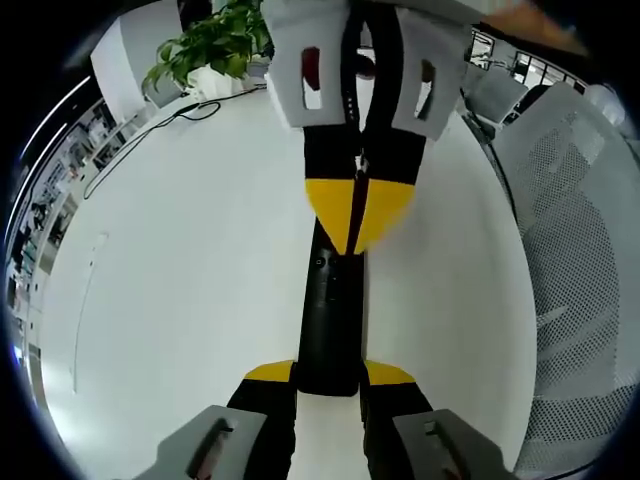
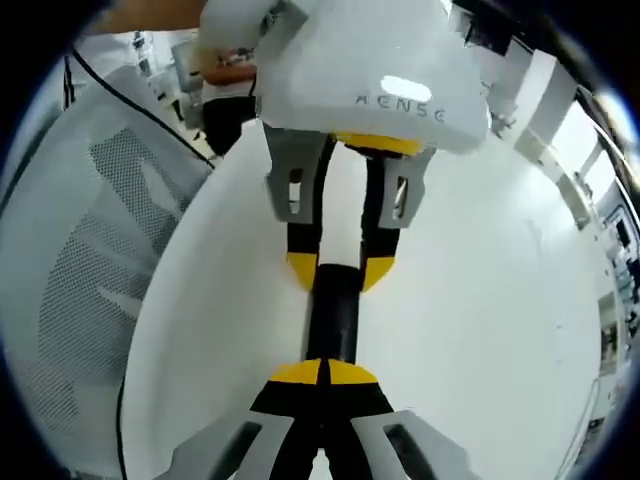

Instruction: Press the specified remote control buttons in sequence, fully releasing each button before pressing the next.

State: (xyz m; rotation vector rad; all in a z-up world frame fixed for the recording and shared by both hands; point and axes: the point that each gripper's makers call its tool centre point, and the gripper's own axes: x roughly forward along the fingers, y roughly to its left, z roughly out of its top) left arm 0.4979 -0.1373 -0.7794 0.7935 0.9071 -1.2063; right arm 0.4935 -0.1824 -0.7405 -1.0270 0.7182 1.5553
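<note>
Black remote control (image 1: 328,320) lying flat on white bench (image 1: 180,290), long axis running between the two grippers. Near end clamped between yellow-tipped jaws of left gripper (image 1: 330,376), one tip on each side of the body. Far end met by right gripper (image 1: 356,215), jaws closed tip to tip and resting on top of the remote. Same arrangement confirmed in right gripper view: remote control (image 2: 332,305) between right gripper (image 2: 324,373) and left gripper (image 2: 338,272). Potted plant (image 1: 215,45) and black cable (image 1: 140,135) at far bench edge. Mesh-backed office chair (image 1: 575,270) beside bench.
</note>
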